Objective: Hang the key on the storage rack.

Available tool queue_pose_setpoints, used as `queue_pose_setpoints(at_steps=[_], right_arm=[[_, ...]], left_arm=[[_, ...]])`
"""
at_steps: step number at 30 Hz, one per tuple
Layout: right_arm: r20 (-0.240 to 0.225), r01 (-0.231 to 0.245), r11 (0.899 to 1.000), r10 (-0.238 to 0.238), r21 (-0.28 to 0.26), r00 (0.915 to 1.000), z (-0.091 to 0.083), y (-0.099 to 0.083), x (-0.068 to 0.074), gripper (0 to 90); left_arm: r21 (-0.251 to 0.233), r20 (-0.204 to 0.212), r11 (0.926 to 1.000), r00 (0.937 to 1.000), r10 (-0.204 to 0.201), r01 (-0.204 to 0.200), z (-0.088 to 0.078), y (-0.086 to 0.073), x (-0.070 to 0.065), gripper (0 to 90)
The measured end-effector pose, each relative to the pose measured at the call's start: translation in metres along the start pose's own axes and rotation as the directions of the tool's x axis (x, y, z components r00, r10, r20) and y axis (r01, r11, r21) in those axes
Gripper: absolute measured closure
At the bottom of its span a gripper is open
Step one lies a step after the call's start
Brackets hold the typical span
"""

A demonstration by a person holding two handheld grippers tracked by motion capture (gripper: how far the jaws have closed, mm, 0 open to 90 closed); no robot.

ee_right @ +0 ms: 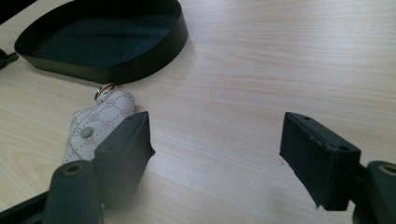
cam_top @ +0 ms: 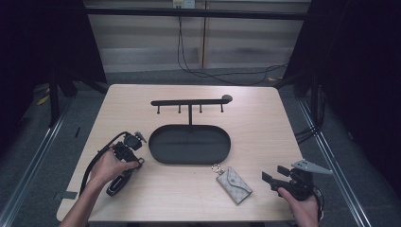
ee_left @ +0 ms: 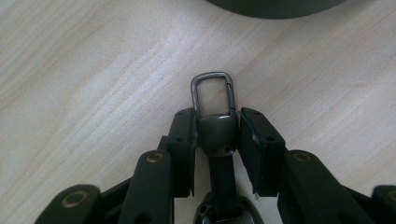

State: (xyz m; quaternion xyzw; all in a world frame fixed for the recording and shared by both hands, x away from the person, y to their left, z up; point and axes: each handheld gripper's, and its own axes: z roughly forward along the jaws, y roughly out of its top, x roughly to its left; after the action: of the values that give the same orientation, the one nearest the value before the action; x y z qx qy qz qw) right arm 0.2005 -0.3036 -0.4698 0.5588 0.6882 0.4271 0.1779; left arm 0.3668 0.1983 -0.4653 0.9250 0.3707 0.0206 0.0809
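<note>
Key fob, dark, with a metal snap clip at its head and a strap running back from it: it lies flat on the surface at about 8 o'clock, just off the left end of the oval tray. From the left gripper view the clip pokes out ahead of the pads, and the tray's rim is near, at 12 o'clock from it.

Left tongs: clamped on the fob's metal cap, one pad on each side, both touching. The fob is not lifted; the clip rests on the wood. Left hand wraps the gripper body, which is angled toward the tray.

Right tongs: apart, nothing between them, idle at 4 o'clock near the front edge. Just beside them, toward 6 o'clock, lies a patterned key pouch with a small ring pointing at the tray.

Behind the tray, at 12 o'clock, stands a hook rack on its post, four pegs hanging down, all bare.

Step in hand, as I read it: the pick-up of the fob, grip just made. The next move calls for a straight lift, a carry over the tray and threading the clip's loop onto a peg; the loop is narrow, so the approach must be squared up.
</note>
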Motion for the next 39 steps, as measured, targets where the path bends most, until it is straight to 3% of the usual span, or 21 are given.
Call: queue_pose_setpoints(at_steps=[5,8,9,12,17,24,25,26,31,39], right_arm=[[0.001,0.005,1.000,-0.005,0.004,1.0000,0.000,0.000,0.001,24.9],[0.001,0.004,1.000,-0.004,0.001,1.0000,-0.001,0.000,0.001,24.9],[0.001,0.004,1.000,-0.004,0.002,1.0000,-0.001,0.000,0.002,24.9],[-0.002,0.011,1.000,-0.011,0.004,0.9999,0.000,0.000,0.001,24.9],[-0.002,0.005,1.000,-0.005,0.005,1.0000,0.000,0.000,0.001,24.9],[0.000,-0.001,1.000,0.001,0.012,1.0000,0.001,0.000,0.000,24.9],[0.001,-0.001,1.000,0.001,0.011,1.0000,0.001,0.000,0.000,24.9],[0.001,-0.001,1.000,0.001,0.012,1.0000,0.001,0.000,0.000,24.9],[0.003,0.001,1.000,-0.001,0.014,1.0000,0.001,0.000,0.000,24.9],[0.002,-0.004,1.000,0.003,0.016,1.0000,0.001,0.000,0.001,24.9]], left_arm=[[0.015,0.015,0.9999,0.9999,0.000,0.000,0.001,0.002,0.000,66.4],[0.037,0.004,0.9993,0.9999,-0.011,0.011,0.001,0.005,0.000,68.5],[0.039,0.011,0.9986,0.9993,-0.035,0.034,0.001,0.006,0.000,69.4],[0.056,0.023,0.9979,0.9991,-0.036,0.034,0.001,0.008,0.002,70.1],[0.086,0.007,0.9956,0.9992,-0.039,0.038,0.001,0.013,0.001,70.5],[0.089,0.054,0.9935,0.9956,-0.077,0.072,0.002,0.011,0.005,70.7],[0.096,0.045,0.9941,0.9976,-0.053,0.049,0.001,0.011,0.006,70.7],[0.104,0.046,0.9933,0.9974,-0.057,0.052,0.001,0.011,0.005,70.7],[0.076,0.047,0.9936,0.9951,-0.087,0.084,-0.004,0.009,0.008,70.6],[0.056,0.087,0.9965,0.9940,-0.067,0.062,-0.016,0.006,0.008,70.6]])
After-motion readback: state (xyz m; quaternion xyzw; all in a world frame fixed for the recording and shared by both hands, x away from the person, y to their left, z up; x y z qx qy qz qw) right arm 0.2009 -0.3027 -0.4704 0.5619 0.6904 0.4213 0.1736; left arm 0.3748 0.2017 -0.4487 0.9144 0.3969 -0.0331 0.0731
